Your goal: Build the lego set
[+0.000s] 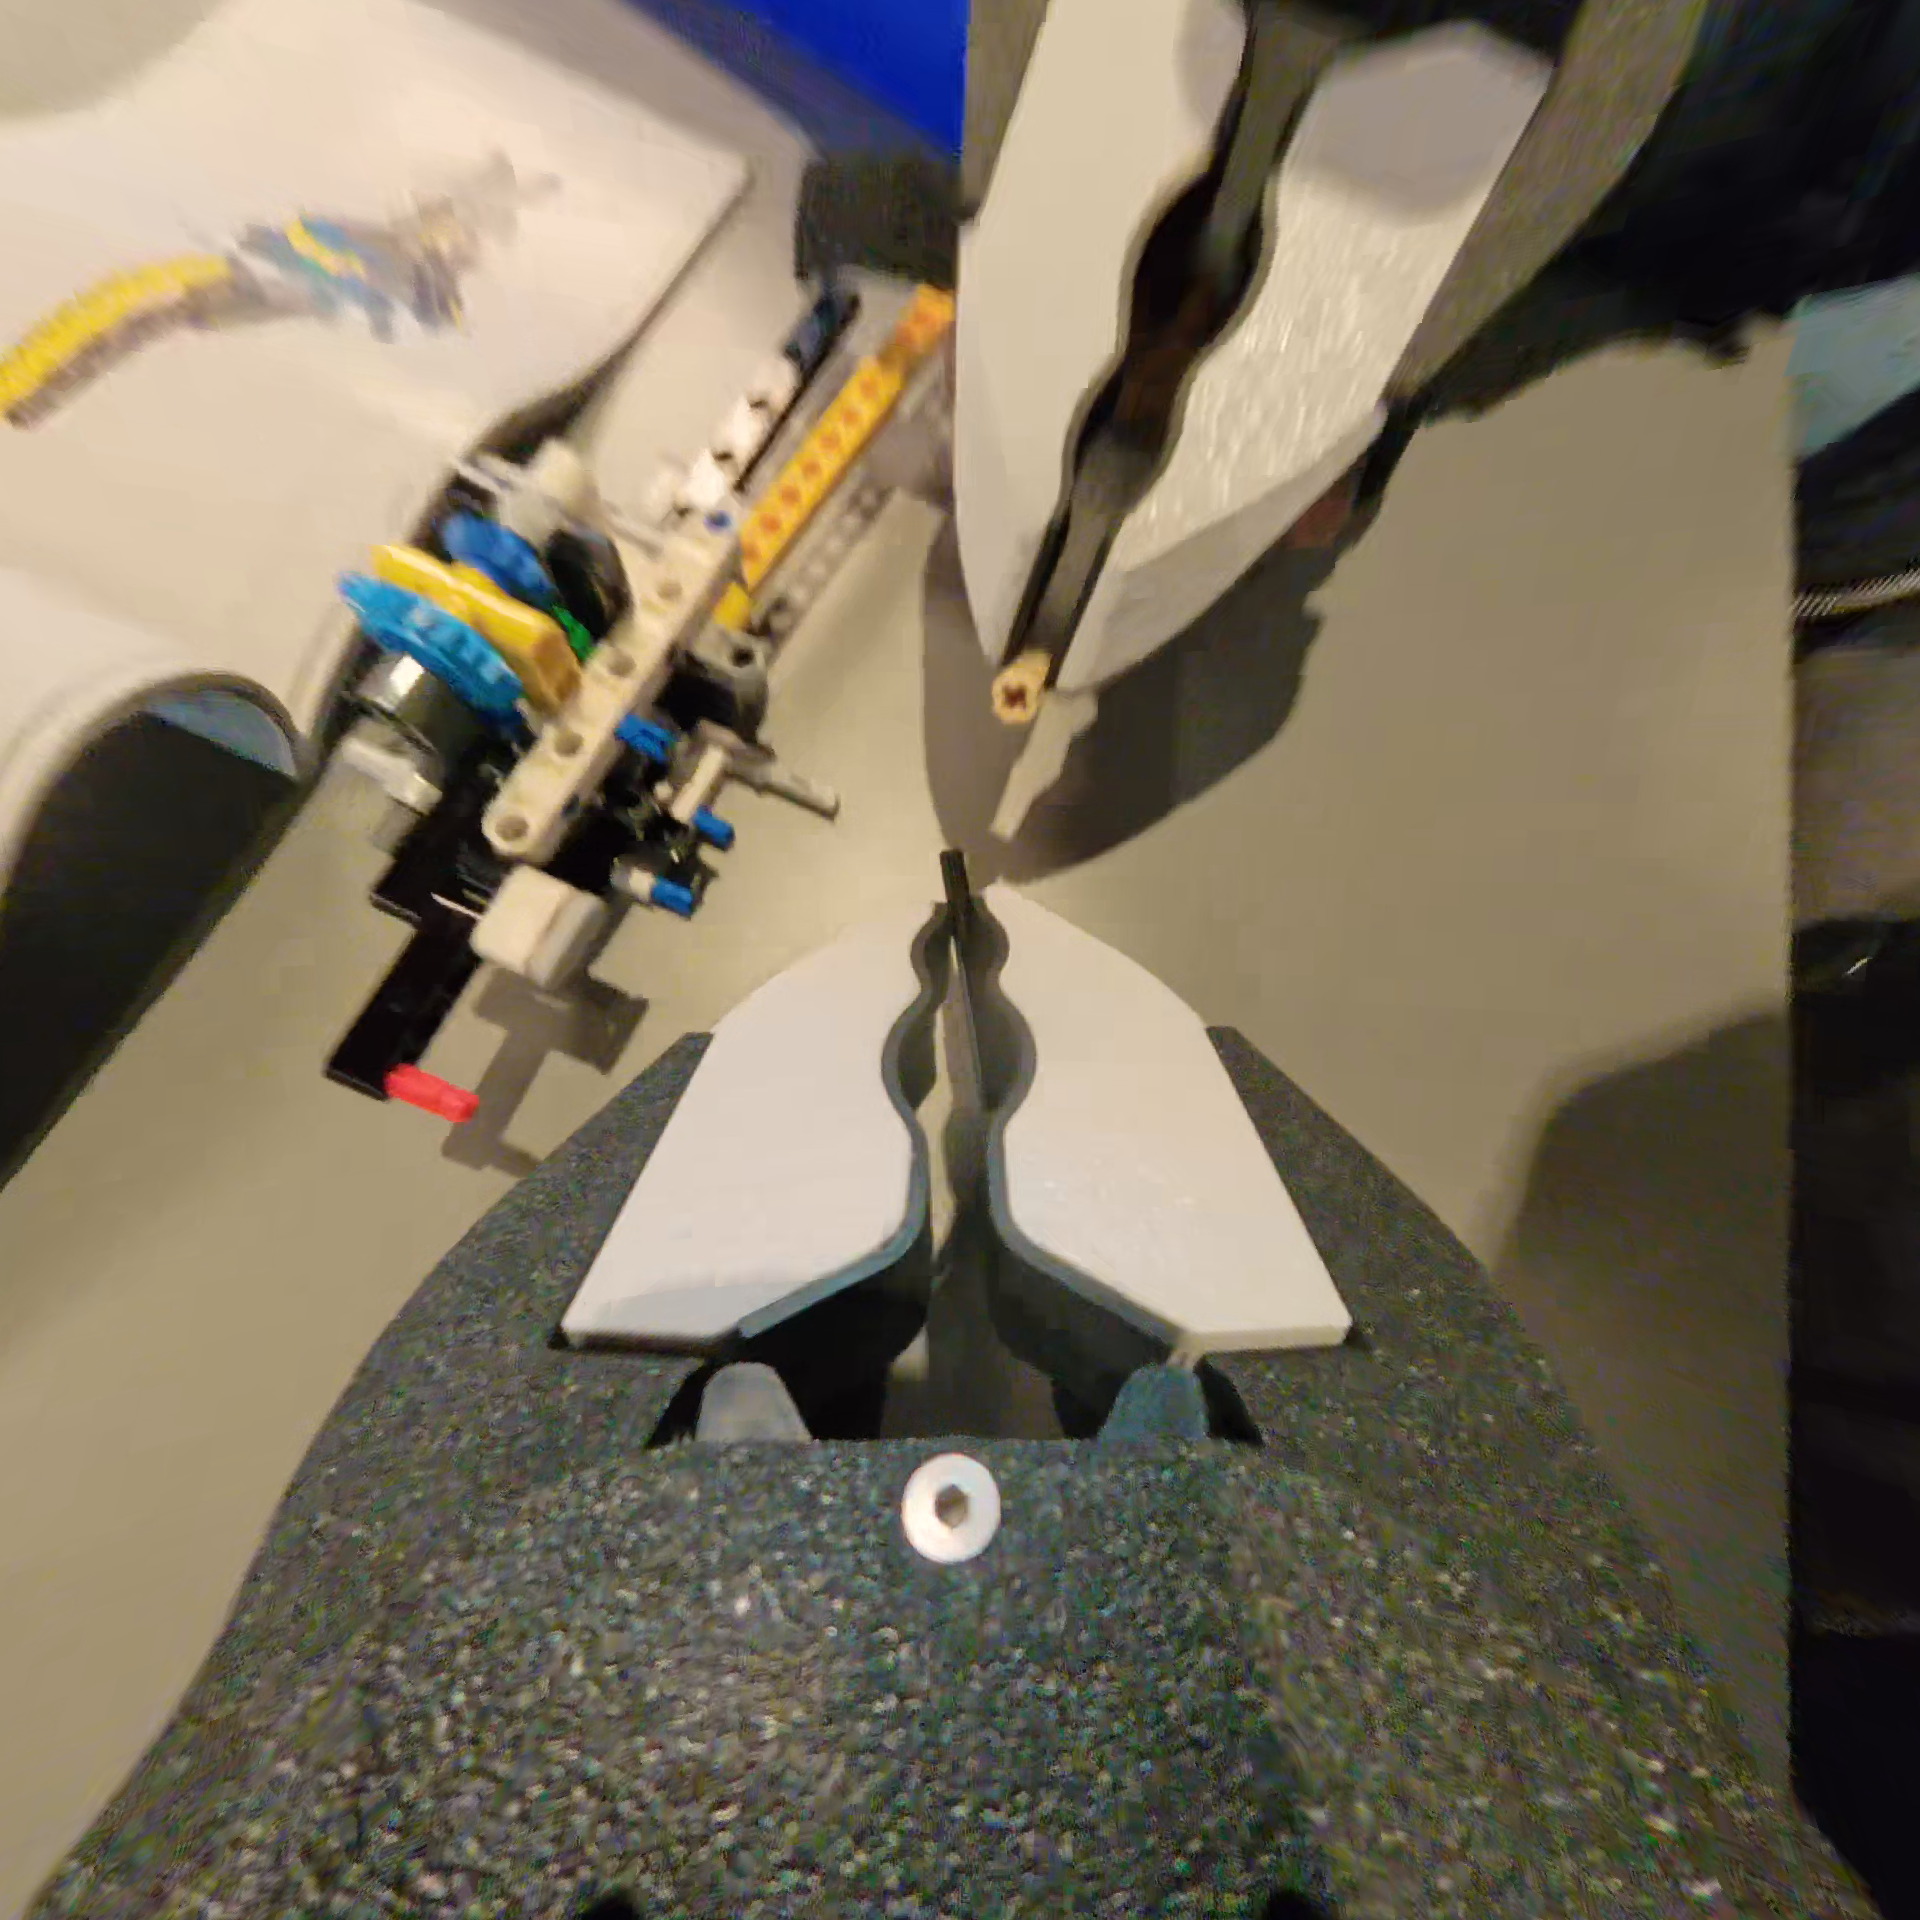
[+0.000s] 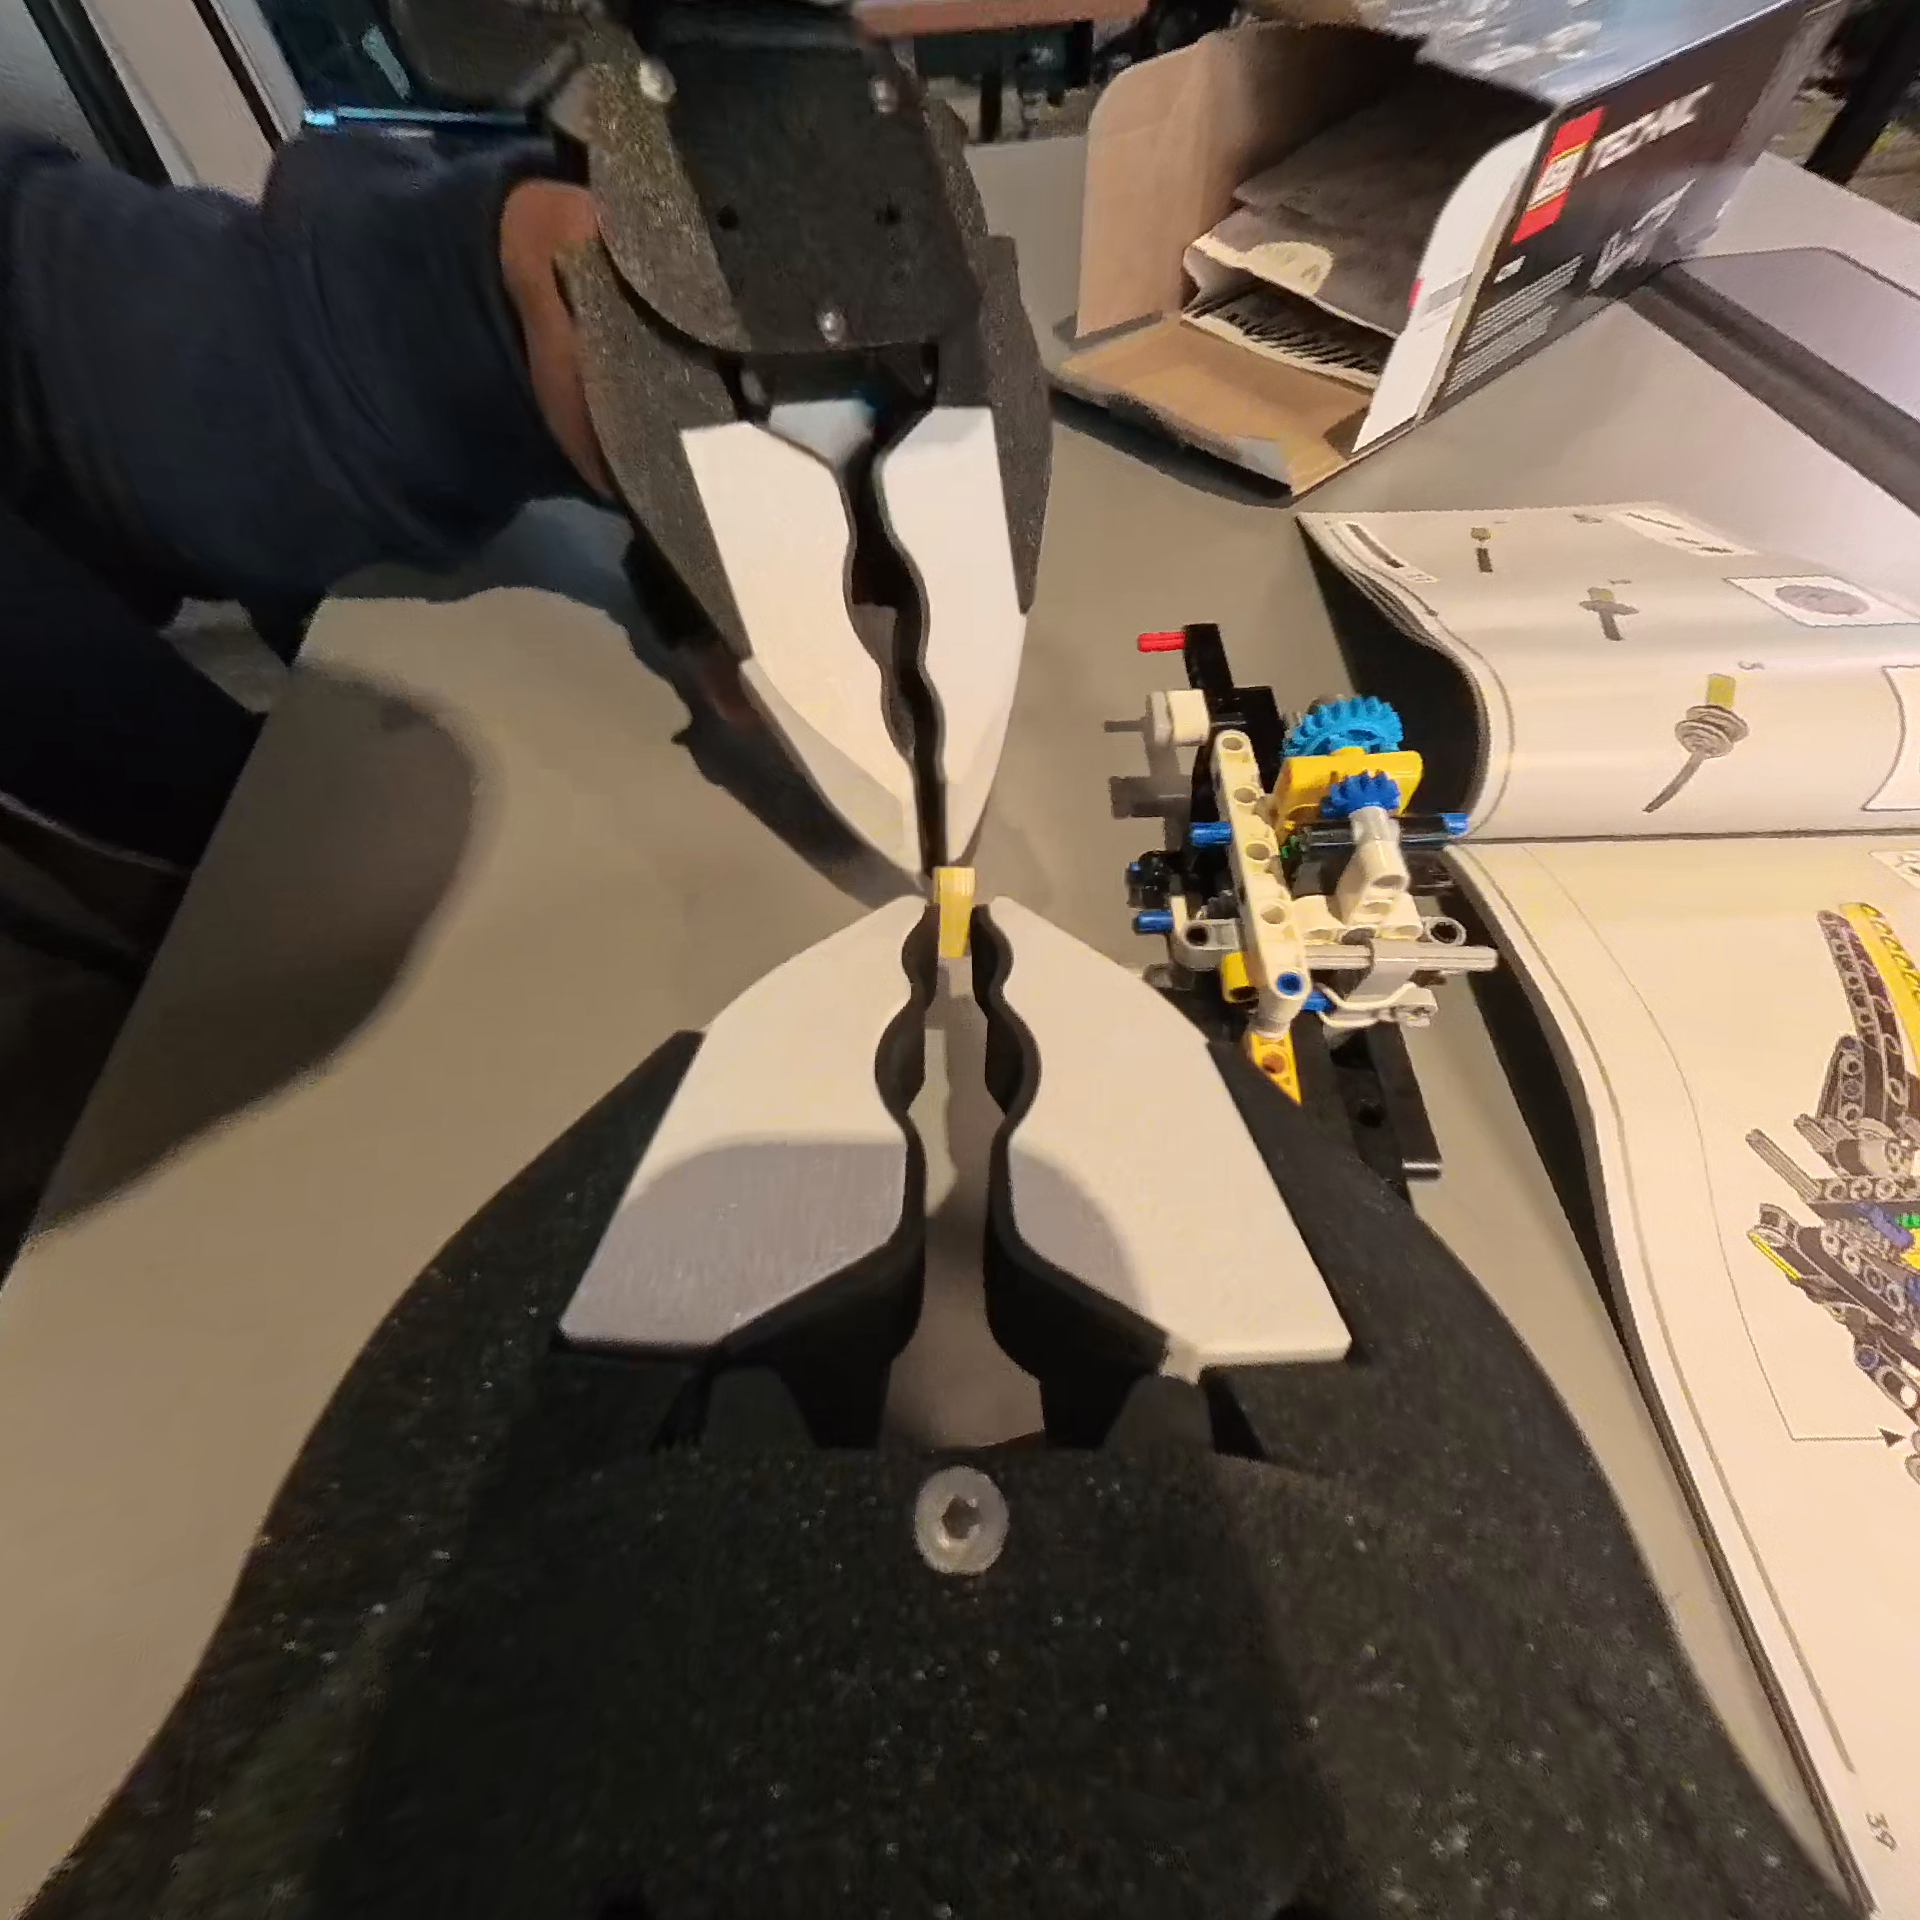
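Chassis (image 2: 1311, 894) stood part-built, while you held black axle (image 1: 961, 935) clamped in left gripper (image 1: 961, 904), tan bush (image 2: 952, 910) in right gripper (image 2: 952, 925), unjoined.

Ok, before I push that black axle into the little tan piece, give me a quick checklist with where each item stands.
1. Left gripper clamped on black axle: ok.
2. Right gripper clamped on tan connector: ok.
3. Connector's cross hole faces the axle: ok.
4. Axle tip lined up with the hole: not ok, offset in the left wrist view.
5. Built assembly clear of both grippers: ok.
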`<state>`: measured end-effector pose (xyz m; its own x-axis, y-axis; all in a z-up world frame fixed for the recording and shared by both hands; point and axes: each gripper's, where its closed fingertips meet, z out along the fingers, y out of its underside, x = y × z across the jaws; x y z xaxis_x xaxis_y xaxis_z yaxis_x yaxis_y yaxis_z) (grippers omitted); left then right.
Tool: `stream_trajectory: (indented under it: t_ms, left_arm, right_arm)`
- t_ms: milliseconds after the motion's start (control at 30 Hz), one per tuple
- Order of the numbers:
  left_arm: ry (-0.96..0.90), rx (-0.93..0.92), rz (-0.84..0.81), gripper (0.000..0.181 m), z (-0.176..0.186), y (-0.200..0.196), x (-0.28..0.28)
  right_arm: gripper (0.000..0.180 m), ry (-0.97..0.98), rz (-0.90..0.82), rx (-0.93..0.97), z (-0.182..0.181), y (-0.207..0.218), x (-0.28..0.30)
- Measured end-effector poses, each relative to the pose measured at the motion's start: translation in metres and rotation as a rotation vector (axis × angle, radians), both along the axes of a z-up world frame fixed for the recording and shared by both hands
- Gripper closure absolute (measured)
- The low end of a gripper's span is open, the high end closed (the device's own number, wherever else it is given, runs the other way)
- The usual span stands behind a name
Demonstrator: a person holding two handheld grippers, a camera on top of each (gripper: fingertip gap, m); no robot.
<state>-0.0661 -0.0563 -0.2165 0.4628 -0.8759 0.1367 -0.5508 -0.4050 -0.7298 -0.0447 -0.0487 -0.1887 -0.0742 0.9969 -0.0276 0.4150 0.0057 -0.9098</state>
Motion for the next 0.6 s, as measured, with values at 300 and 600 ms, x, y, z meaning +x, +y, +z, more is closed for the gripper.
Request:
stream_trajectory:
  t_ms: [300, 600]
  left_arm:
    - [-0.552, 0.021, 0.114, 0.178, 0.072, 0.028, 0.016]
    - [-0.680, 0.009, 0.116, 0.178, 0.075, 0.027, 0.014]
  right_arm:
    - [0.174, -0.124, 0.012, 0.080, -0.016, 0.001, 0.009]
    - [0.172, -0.371, 0.080, 0.222, -0.049, -0.007, 0.026]
